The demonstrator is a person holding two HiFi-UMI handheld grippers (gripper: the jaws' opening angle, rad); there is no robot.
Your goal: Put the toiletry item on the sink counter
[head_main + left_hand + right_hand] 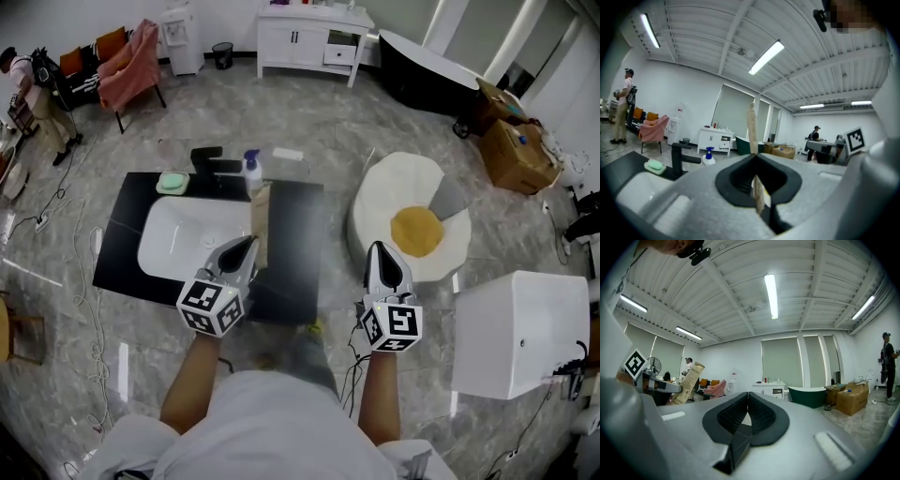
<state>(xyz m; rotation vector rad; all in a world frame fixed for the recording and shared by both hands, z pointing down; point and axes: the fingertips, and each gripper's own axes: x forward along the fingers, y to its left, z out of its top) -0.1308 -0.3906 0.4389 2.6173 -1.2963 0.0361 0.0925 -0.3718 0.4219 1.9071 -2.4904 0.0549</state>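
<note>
In the middle left of the head view, a green soap (172,182), a black faucet (214,161) and a pump bottle (251,172) line the far edge of the black worktop (295,234). The left gripper (246,247) hovers over the worktop, its fingers pinching the tan toiletry box (260,223) just beside the white basin (183,239). Right of centre, the right gripper (384,253) has its fingers pressed together on nothing.

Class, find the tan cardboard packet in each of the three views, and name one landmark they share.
Head view: the tan cardboard packet is held at the left claw, right of the basin.
Left gripper view: packet at centre, edge-on, clamped between the jaws.
Right gripper view: packet left of centre, tilted.
Shared landmark: the white cabinet.
</note>
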